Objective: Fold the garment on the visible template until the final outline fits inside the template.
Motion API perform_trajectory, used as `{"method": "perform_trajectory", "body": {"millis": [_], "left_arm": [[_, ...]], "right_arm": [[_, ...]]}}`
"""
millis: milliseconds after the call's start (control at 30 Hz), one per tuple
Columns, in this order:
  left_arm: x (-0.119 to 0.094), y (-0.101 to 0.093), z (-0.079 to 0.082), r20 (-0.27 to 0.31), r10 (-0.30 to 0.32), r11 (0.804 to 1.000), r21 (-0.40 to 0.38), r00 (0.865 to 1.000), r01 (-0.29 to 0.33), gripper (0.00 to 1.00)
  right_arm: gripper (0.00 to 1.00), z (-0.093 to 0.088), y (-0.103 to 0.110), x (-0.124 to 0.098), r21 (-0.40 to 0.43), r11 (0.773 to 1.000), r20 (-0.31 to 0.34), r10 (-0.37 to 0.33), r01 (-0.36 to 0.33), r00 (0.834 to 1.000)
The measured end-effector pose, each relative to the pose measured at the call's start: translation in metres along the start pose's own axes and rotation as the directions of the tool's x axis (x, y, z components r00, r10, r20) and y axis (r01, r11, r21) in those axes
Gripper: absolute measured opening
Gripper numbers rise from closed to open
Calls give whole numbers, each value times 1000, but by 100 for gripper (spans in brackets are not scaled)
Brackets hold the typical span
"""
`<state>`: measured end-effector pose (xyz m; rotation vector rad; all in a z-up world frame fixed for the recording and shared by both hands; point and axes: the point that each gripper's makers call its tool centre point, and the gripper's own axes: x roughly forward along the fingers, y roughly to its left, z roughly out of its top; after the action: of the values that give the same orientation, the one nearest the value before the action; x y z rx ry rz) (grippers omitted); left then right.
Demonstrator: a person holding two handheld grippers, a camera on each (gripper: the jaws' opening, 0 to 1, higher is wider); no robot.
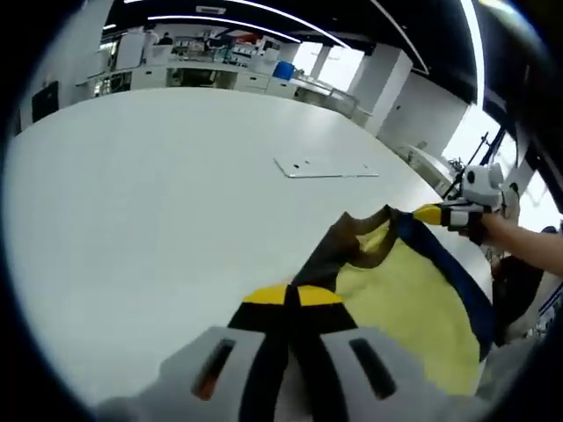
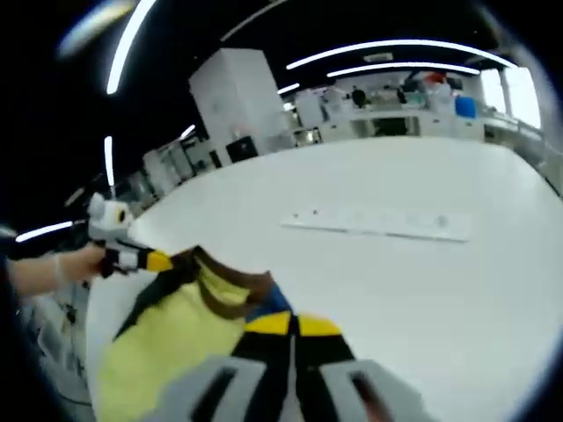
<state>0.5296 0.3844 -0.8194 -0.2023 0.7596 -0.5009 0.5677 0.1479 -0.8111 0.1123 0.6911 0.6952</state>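
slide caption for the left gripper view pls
Both hand-held grippers hold a yellow garment above a white table, template beyond.

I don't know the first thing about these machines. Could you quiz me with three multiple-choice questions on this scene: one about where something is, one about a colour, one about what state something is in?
1. Where does the flat pale template lie?
A. On the white table, beyond the garment
B. Under the garment
C. On the floor

2. What is the main colour of the garment?
A. Red
B. Yellow
C. Green

3. What are the two grippers doing?
A. Both wide open above the table
B. One holds the template
C. Each is shut on the garment

Answers:
1 A, it sits on bare tabletop past the cloth, apart from it.
2 B, the body is yellow, with a brown collar and dark blue trim.
3 C, the left gripper and the right gripper each pinch cloth by the collar, holding it up between them.
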Motion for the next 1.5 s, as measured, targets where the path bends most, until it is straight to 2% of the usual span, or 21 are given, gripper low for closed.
{"method": "perform_trajectory", "body": {"millis": [333, 533, 633, 667, 800, 933, 1133, 1300, 1367, 1500], "left_arm": [[5, 8, -13, -26, 20, 1000, -18, 999, -21, 0], [3, 4, -14, -16, 13, 1000, -5, 1000, -13, 0], [1, 1, -13, -11, 10, 1000, 8, 1000, -10, 13], [0, -1, -12, -6, 11, 1000, 30, 1000, -11, 19], [-8, -8, -12, 2, -3, 998, 55, 1000, 3, 25], [-16, -11, -9, 25, -4, 997, 83, 1000, 2, 49], [-36, -27, -6, 60, -33, 993, 114, 998, 26, 73], [-50, -35, -9, 51, -28, 981, 194, 998, 17, 95], [-58, -39, -10, 52, -32, 983, 185, 998, 22, 98], [-72, -49, -7, 79, -41, 984, 177, 996, 27, 98]], "right_arm": [[0, -5, -3, 15, 5, 1000, -20, -20, 20, 1000], [0, -8, 3, 12, -21, 1000, -31, -23, 23, 999], [0, -8, 5, 10, -26, 1000, -36, -16, 15, 999], [3, -9, 8, 7, -43, 999, -36, -18, 16, 999], [24, -7, 14, 3, -80, 997, -39, 8, -11, 999], [49, -3, 21, -3, -122, 992, -34, 32, -36, 999], [81, -3, 27, -14, -152, 987, -36, 42, -47, 998], [96, -2, 32, -22, -138, 990, -25, 37, -41, 999], [99, -2, 35, -29, -148, 988, -19, 31, -33, 999], [99, -3, 41, -37, -152, 988, -15, 36, -38, 999]]}}
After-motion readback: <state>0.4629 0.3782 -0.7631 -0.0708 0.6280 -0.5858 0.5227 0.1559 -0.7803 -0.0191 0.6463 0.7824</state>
